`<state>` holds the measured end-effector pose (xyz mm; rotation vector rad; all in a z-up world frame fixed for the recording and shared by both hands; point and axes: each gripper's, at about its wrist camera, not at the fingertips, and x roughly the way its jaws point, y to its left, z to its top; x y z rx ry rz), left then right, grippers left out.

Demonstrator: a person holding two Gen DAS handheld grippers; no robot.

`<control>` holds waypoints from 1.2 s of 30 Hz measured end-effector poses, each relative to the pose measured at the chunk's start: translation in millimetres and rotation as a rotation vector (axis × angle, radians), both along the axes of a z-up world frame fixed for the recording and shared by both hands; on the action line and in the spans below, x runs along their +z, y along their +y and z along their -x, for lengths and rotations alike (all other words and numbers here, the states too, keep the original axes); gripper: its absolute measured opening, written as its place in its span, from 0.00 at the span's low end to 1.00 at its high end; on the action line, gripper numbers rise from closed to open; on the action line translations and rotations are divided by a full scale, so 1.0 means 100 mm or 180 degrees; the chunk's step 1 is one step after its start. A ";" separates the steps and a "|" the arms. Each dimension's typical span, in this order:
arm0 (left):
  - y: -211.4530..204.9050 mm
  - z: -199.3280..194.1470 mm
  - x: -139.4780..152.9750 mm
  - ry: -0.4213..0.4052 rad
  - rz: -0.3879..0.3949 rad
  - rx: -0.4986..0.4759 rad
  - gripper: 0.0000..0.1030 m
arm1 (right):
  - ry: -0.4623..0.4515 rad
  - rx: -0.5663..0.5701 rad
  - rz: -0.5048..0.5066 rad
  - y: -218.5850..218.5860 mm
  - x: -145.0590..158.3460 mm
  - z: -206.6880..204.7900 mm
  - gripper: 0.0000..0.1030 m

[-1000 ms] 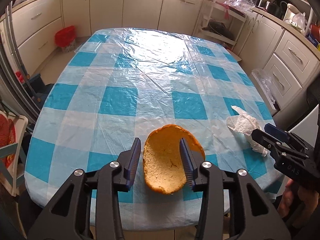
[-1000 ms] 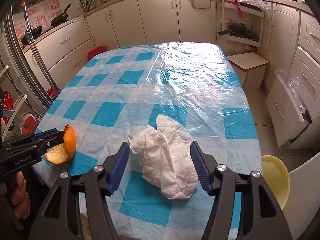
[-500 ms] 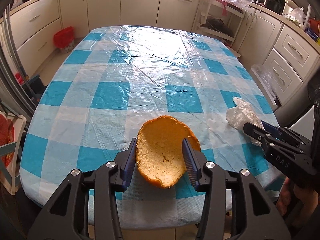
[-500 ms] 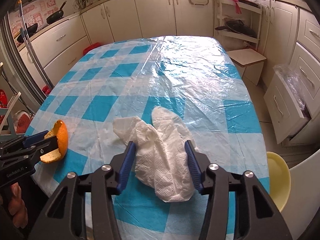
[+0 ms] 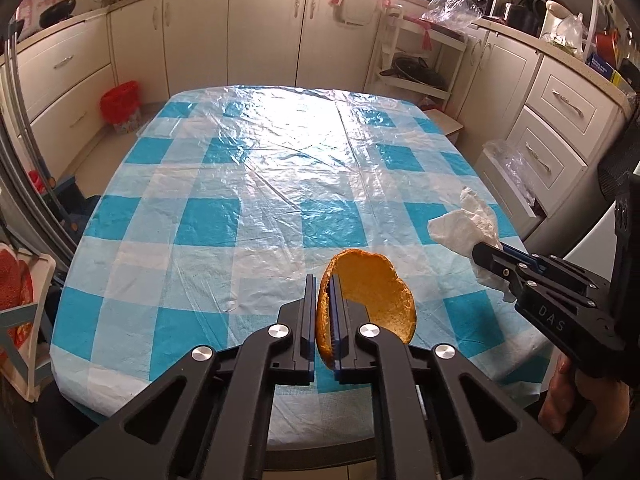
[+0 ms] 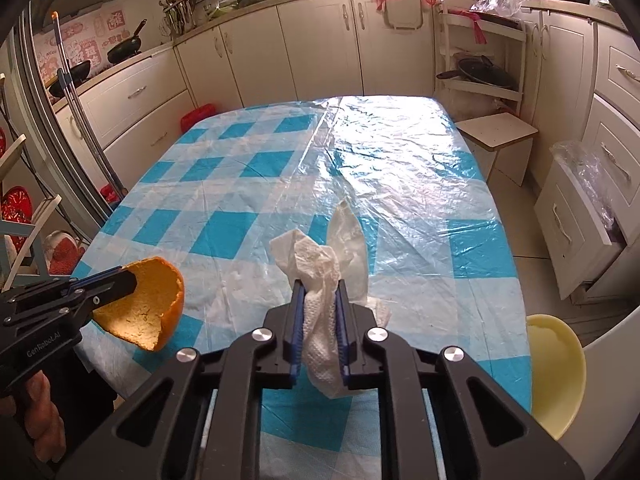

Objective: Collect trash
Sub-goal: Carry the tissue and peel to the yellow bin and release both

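My left gripper (image 5: 323, 280) is shut on the rim of a large cupped orange peel (image 5: 372, 292) and holds it above the near edge of the table. The peel also shows in the right wrist view (image 6: 148, 308), pinched by the left gripper (image 6: 130, 278). My right gripper (image 6: 319, 286) is shut on a crumpled white paper napkin (image 6: 324, 264), lifted off the cloth. The napkin shows in the left wrist view (image 5: 466, 226) held by the right gripper (image 5: 480, 249).
The table wears a blue and white checked cloth under clear plastic (image 5: 280, 184). A yellow stool (image 6: 554, 364) stands by the table's right side. A red bin (image 5: 120, 104) sits on the floor at the far left. White cabinets surround the table.
Both grippers have closed, the left on the orange peel and the right on the napkin. Both items have risen off the table.
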<state>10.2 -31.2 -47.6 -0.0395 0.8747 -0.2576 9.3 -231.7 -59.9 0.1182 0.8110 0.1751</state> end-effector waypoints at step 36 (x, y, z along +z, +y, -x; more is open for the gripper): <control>-2.86 0.07 -0.18 0.0099 0.0019 -0.1528 0.05 | 0.0538 -0.2592 -0.0822 -2.44 -0.47 0.70 0.49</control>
